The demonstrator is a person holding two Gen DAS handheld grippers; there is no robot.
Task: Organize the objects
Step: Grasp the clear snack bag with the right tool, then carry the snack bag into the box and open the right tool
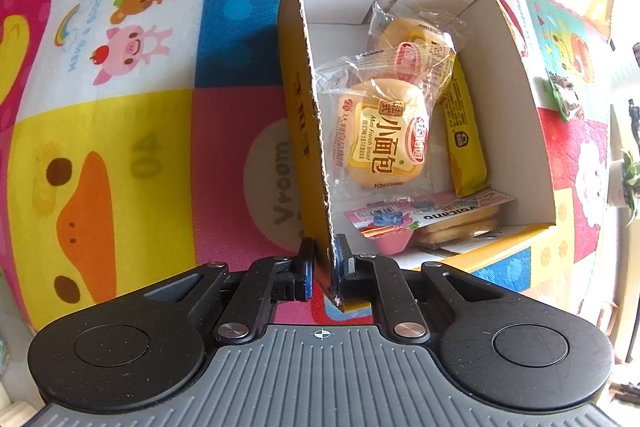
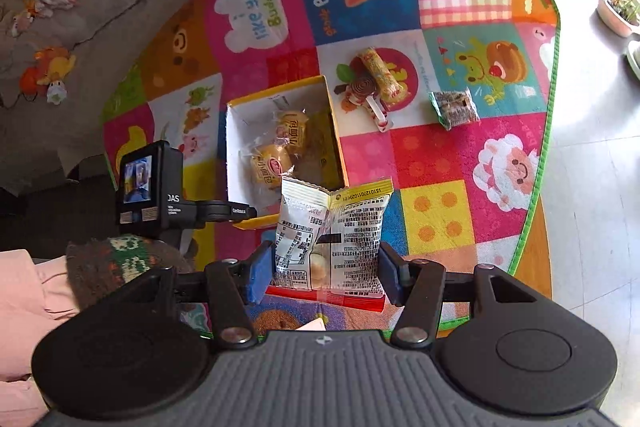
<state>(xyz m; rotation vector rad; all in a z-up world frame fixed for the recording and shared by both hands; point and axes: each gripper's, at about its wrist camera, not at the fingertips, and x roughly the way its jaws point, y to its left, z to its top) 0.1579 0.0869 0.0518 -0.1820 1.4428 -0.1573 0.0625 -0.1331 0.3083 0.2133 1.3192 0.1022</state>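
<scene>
While the left tongs [image 1: 320, 263] pinch the box [image 1: 312, 131] wall at bottom middle | right tongs [image 2: 323, 269] hold a snack bag [image 2: 332, 239] | breads [image 1: 380, 131] inside | candy [image 2: 368, 87], green packet [image 2: 454, 107] left on mat [image 2: 436, 223]

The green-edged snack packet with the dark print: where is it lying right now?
In the right wrist view, the green-edged snack packet lies on the play mat, right of the yellow box, just beyond the spiral lollipop.

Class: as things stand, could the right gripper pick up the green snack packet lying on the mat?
Probably not yet: the right gripper is shut on a white-and-yellow packet. The green snack packet itself lies uncovered on the mat.
</scene>
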